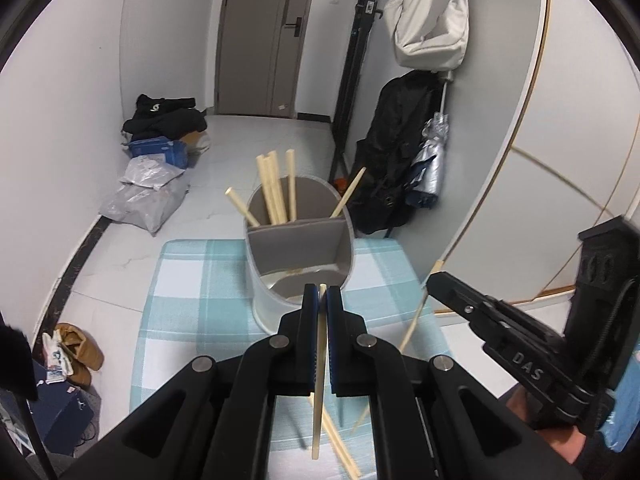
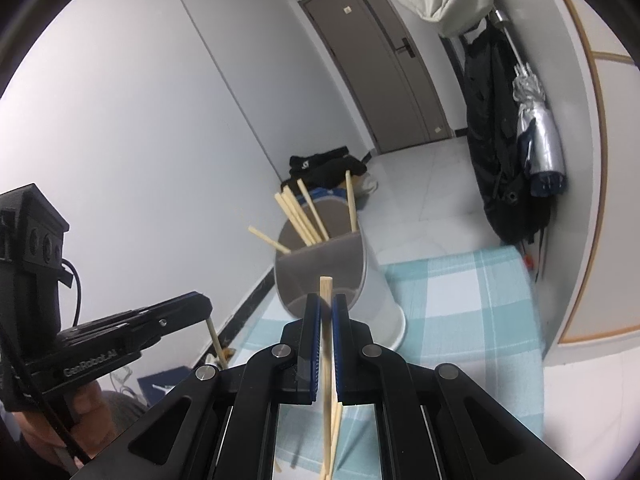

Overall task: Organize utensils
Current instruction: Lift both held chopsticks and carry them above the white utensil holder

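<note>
Left gripper (image 1: 321,300) clamps a chopstick (image 1: 319,380) running lengthwise up the frame centre toward the holder (image 1: 300,236); right gripper (image 2: 326,308) likewise pinches its chopstick (image 2: 328,360).

"DAS" on right hand-held gripper (image 1: 434,280), "GenRobot.AI" on left hand-held gripper (image 2: 206,307)

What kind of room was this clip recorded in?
Probably a home entryway or hallway: a grey-brown door with a handle lock, a black coat hanging on the wall, and brown shoes on the tiled floor.
</note>
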`<state>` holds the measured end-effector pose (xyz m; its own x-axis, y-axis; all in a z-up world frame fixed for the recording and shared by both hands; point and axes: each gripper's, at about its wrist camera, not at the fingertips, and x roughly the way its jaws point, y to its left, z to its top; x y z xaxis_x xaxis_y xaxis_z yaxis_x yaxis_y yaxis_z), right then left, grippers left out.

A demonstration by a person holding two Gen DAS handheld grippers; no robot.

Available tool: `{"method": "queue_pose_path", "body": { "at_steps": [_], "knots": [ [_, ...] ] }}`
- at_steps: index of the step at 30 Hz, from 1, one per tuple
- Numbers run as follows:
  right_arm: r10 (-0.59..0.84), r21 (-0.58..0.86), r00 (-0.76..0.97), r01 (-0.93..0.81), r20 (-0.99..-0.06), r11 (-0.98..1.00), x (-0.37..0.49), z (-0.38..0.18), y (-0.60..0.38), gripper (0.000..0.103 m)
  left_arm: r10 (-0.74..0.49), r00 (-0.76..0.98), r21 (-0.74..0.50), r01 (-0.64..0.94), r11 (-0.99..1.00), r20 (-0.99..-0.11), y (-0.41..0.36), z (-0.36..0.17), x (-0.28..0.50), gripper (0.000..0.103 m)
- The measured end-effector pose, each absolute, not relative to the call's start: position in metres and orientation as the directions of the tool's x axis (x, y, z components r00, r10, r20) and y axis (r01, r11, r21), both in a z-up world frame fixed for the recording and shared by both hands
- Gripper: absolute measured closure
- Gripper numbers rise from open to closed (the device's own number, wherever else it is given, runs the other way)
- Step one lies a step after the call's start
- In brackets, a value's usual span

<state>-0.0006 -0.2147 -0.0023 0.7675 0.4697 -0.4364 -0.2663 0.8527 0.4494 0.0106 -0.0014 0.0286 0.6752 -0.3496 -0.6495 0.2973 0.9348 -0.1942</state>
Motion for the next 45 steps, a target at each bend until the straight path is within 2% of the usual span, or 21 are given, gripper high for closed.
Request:
{"method": "queue_pose_path", "body": {
  "at_steps": [15, 28, 35, 42, 45],
  "knots": [
    [0.481, 0.470, 0.810, -0.299, -0.336, 0.831, 0.016, 0.050, -0.230, 0.098, -0.407, 0.722, -0.240, 0.329, 0.913, -0.559, 0.004, 0.092, 0.047, 0.102],
    [0.504, 0.451, 0.813, -0.348, -0.291, 0.822, 0.071, 0.105, -0.224, 0.098, -0.442, 0.734, -0.313, 0.318, 0.895, -0.516, 0.016, 0.118, 0.100, 0.102],
    [0.481, 0.409, 0.836, -0.355, -0.265, 0.841, 0.111, 0.127, -0.219, 0.098, -0.438, 0.759, -0.360, 0.284, 0.889, -0.483, 0.025, 0.124, 0.134, 0.102],
    [0.454, 0.357, 0.852, -0.352, -0.260, 0.865, 0.146, 0.127, -0.207, 0.098, -0.411, 0.792, -0.325, 0.283, 0.902, -0.450, 0.019, 0.116, 0.156, 0.102],
    [0.436, 0.320, 0.862, -0.350, -0.258, 0.881, 0.153, 0.122, -0.203, 0.098, -0.408, 0.831, -0.297, 0.309, 0.904, -0.378, 0.020, 0.107, 0.151, 0.102]
  ]
}}
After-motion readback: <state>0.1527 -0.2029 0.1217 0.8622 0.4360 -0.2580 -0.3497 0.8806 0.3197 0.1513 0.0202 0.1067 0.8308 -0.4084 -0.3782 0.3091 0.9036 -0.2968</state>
